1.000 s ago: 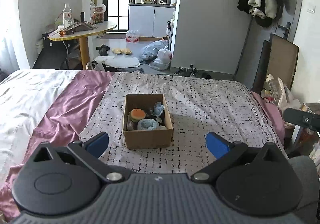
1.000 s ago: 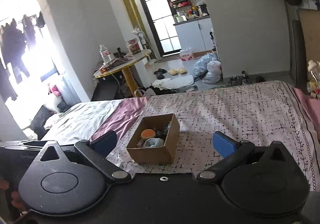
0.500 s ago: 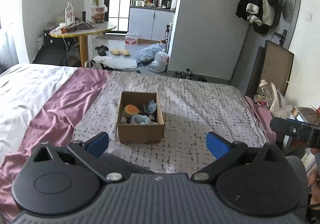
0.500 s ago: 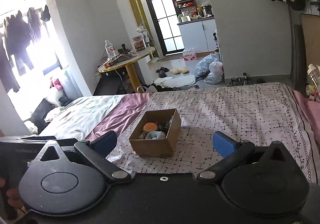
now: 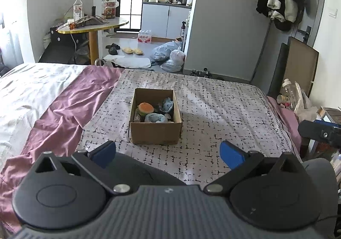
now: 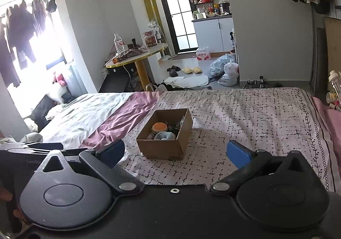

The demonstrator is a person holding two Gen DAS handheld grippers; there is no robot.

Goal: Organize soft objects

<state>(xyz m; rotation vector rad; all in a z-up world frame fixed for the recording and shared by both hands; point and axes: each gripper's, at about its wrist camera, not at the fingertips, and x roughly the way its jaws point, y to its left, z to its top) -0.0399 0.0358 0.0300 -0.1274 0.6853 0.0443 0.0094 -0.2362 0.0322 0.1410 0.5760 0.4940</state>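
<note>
A cardboard box (image 5: 155, 130) sits on the patterned bedspread (image 5: 213, 111), holding soft toys including an orange one (image 5: 145, 107) and a blue one (image 5: 155, 118). The left gripper (image 5: 167, 152) and right gripper (image 6: 175, 150) hover short of the box, each with jaws spread wide and empty; a purple sheet (image 5: 70, 106) lies left of the box

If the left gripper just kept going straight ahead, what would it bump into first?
Probably the cardboard box of soft toys on the bed; it sits centred ahead of the open left gripper, though depth is hard to judge.
</note>
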